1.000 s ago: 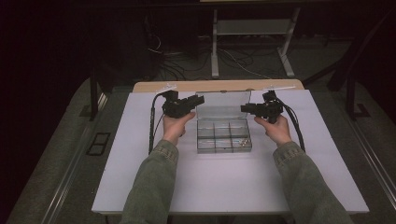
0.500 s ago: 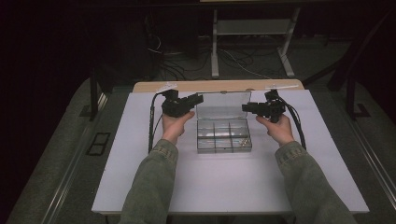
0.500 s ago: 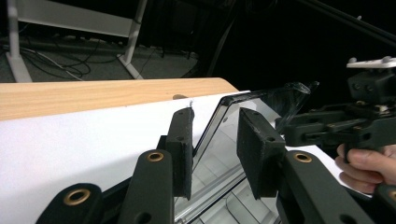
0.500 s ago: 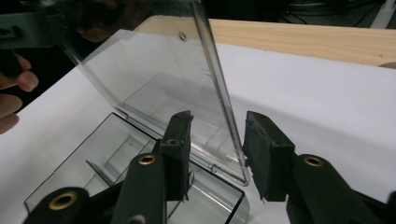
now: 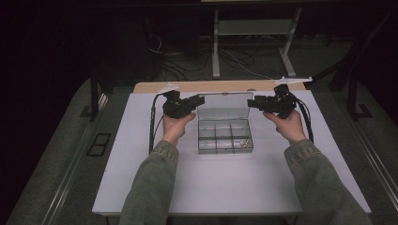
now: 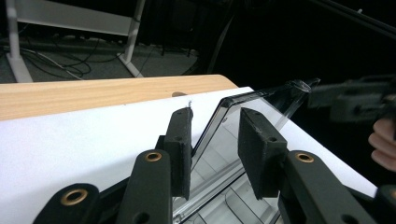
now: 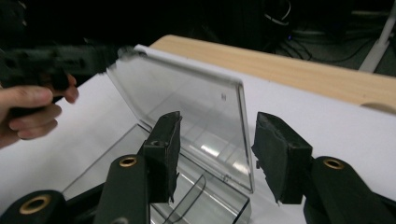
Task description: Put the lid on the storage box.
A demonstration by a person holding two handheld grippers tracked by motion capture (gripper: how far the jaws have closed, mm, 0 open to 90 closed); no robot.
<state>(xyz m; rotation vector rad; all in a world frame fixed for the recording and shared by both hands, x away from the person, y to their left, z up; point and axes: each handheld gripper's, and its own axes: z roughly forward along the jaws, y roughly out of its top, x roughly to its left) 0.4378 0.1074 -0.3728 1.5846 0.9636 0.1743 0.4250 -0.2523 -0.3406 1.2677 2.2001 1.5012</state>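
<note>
The clear box (image 5: 225, 136) sits in the middle of the white table top (image 5: 141, 187), between our two hands. Its lid (image 5: 224, 106) stands up at the back, wide open. Inside, the box is split into small square parts. Some tiny bits (image 5: 242, 143) lie in a part on the right side near the front; we cannot tell what they are. The other parts look bare.

Our left gripper (image 5: 197, 101) is at the left edge of the lid. Its jaws are a little apart, with the lid's edge in the gap, and we cannot see the pads press on it. Our right gripper (image 5: 253, 101) is by the right edge of the lid. Its jaws have just been opening, and the lid's edge is in that gap too, not squeezed.

A strip of wood (image 5: 211, 86) shows past the white top. Beyond it the room is dark, with cables (image 5: 183, 61) on the grey floor and a pale metal stand (image 5: 256, 37).
</note>
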